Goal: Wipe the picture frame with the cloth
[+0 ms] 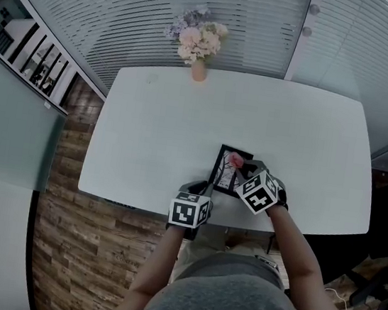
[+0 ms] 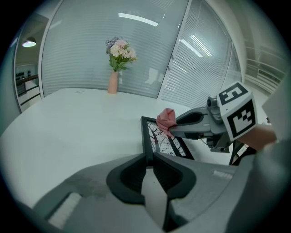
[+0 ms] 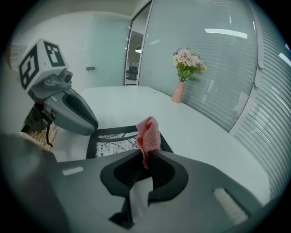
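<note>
Cloth (image 3: pixel 148 134) pinched in right fingers (image 3: pixel 175 175), over picture frame (image 3: pixel 113 144).

The frame (image 1: pixel 223 170) lies flat on the table (image 1: pixel 148 123), close to the table's near edge. The left gripper (image 1: pixel 206 187) is at the frame's near left corner, with its jaws closed on the frame's edge. The right gripper (image 1: pixel 241 167) is above the frame, on its right side. The cloth (image 1: pixel 236 160) is pinched in that gripper's jaws and sticks out over the far part of the frame. I cannot tell if the cloth touches the frame. The vase (image 1: pixel 199 71) stands well behind the frame and a little to its left, at the table's far edge. The flowers (image 1: pixel 199 38) are in the vase. The blinds (image 1: pixel 129 5) are behind the vase.
</note>
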Demonstrator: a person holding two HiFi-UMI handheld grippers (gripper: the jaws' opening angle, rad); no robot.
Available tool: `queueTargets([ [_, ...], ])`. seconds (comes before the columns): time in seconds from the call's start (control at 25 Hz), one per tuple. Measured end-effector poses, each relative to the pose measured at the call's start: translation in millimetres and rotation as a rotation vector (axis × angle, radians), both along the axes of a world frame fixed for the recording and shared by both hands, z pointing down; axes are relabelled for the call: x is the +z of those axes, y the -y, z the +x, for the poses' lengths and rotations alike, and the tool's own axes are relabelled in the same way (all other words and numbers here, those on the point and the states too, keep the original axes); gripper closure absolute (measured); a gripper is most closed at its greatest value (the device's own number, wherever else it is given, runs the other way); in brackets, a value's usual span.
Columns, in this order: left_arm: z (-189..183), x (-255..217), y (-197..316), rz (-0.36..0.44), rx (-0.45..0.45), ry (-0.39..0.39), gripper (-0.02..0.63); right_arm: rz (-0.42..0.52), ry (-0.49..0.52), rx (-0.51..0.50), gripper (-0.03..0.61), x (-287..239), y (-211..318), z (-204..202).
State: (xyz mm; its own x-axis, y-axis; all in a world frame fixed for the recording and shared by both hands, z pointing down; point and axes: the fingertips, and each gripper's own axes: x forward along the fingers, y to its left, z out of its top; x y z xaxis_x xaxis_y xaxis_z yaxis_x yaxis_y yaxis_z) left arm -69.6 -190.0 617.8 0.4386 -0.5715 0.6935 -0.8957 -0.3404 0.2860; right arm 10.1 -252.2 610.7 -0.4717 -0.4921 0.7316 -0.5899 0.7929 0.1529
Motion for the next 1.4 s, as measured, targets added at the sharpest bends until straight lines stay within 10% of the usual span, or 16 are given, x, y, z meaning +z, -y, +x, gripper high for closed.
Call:
queueTargets([
  [1.4, -1, -1, 1, 0.036, -0.035, 0.028, 0.56, -0.063, 0.022, -0.082, 0.541, 2, -61, -19],
])
